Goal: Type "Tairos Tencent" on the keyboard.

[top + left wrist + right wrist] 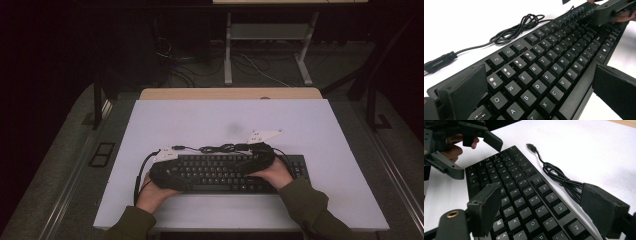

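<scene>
**Both grippers spread over the keyboard**

The left gripper point(536, 87) is hovering with jaws spread wide astride the flat black plastic keyboard point(235, 172), lower centre. The right gripper point(549, 210) is gaping likewise, gripping nothing. Its view is revealing the coiled black cable's plug point(531, 147).
</scene>
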